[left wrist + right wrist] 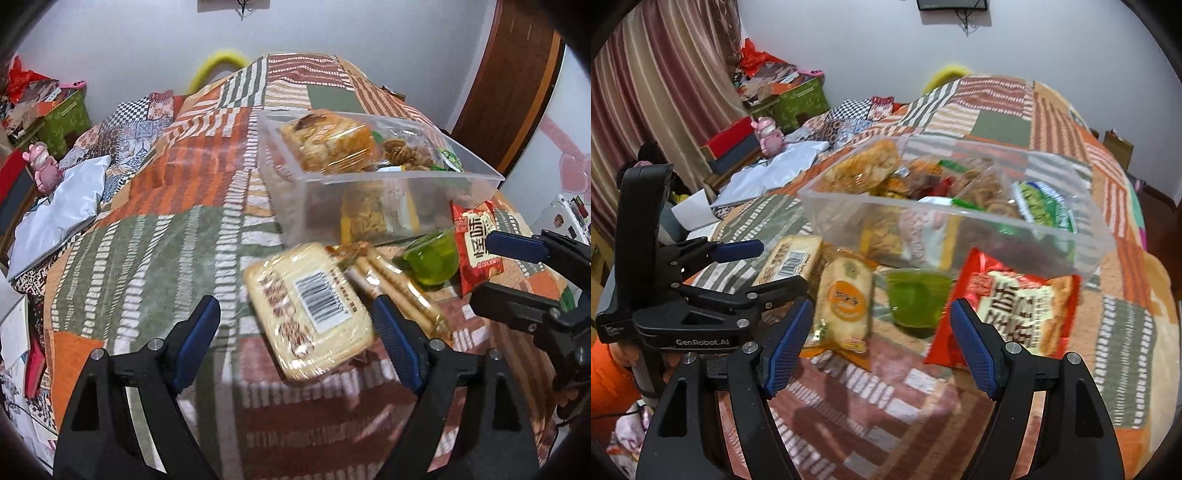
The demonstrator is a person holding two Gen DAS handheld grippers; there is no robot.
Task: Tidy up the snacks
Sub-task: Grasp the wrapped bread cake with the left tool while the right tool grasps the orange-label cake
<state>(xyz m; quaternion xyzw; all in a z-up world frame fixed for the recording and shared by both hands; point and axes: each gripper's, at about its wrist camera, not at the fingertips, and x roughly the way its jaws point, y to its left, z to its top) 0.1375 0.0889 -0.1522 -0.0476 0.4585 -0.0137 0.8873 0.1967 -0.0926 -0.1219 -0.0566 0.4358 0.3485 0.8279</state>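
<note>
The left claw (295, 325), wide open and empty, is nearest the pale barcoded cracker packet (310, 310), which lies diagonally just ahead. The right claw (882, 332), also open and empty, faces the green jelly cup (916, 295).

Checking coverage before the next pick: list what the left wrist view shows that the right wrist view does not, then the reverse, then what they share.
Only the left wrist view: the brown door, and the left tongs seen close up, open around the barcode cracker pack.

Only the right wrist view: the striped curtain, and the orange-label snack pack face up.

Both: the clear bin of snacks, green jelly cup, red snack bag, patchwork blanket, and the right tongs, open.
</note>
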